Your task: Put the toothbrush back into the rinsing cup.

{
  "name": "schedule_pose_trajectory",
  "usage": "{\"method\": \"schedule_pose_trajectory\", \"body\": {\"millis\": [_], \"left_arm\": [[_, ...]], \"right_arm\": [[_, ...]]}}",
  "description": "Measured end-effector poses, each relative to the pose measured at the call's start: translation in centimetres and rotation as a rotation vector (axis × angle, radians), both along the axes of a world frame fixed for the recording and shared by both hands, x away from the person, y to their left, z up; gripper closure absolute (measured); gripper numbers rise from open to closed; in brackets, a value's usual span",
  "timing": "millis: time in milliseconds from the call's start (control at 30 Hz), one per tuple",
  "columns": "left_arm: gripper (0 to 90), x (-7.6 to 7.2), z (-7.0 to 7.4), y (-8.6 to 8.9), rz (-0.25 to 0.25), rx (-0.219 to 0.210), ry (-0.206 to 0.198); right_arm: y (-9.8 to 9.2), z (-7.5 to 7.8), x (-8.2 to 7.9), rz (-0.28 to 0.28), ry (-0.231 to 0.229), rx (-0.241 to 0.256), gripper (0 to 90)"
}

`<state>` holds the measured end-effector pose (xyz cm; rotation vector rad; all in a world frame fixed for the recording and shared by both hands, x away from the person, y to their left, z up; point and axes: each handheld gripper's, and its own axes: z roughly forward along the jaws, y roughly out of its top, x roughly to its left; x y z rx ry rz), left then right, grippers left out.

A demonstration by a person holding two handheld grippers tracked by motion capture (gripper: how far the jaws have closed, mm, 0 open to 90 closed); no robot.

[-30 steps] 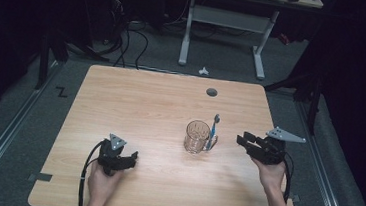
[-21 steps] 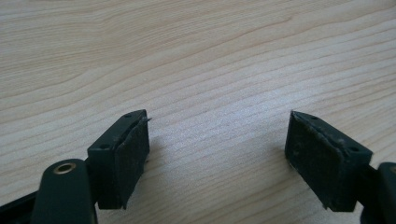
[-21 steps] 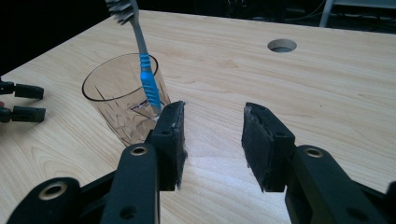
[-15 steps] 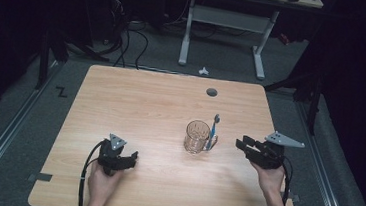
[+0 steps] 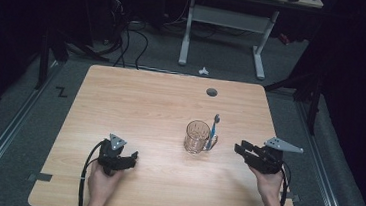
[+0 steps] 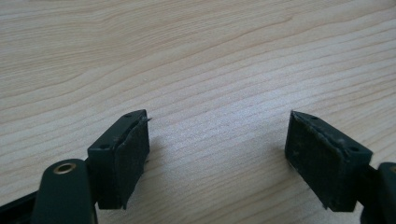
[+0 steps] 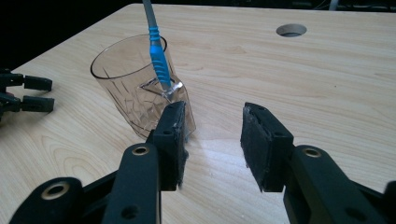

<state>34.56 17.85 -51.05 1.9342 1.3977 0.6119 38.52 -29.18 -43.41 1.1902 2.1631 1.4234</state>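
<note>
We are holding both grippers (image 5: 133,156) (image 5: 240,148) with jaws apart, eyeing a fragile, slippery glass (image 7: 140,88); gripping its rim seems safest.

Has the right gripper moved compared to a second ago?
Yes. The right gripper has drawn back toward the person and sits lower beside the glass, which stayed put.

L claw (image 5: 134,155), R claw (image 5: 238,148): both agape, apparently empty.

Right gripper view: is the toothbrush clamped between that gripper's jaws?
No. The toothbrush stands in the clear glass, while the right gripper has its jaws apart with only bare table between them.
</note>
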Motion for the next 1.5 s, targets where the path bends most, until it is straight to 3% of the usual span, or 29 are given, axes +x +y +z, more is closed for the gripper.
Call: {"method": "schedule_pose_trajectory", "body": {"millis": [700,1500], "left_arm": [[22.5,0.0,0.0,0.0,0.000,0.000,0.000],[22.5,0.0,0.0,0.0,0.002,-0.001,-0.001]], "right_arm": [[0.8,-1.4,-0.9,0.009,0.012,-0.038,61.5],[1.5,-3.6,-1.7,0.022,0.054,-0.043,59.6]]}}
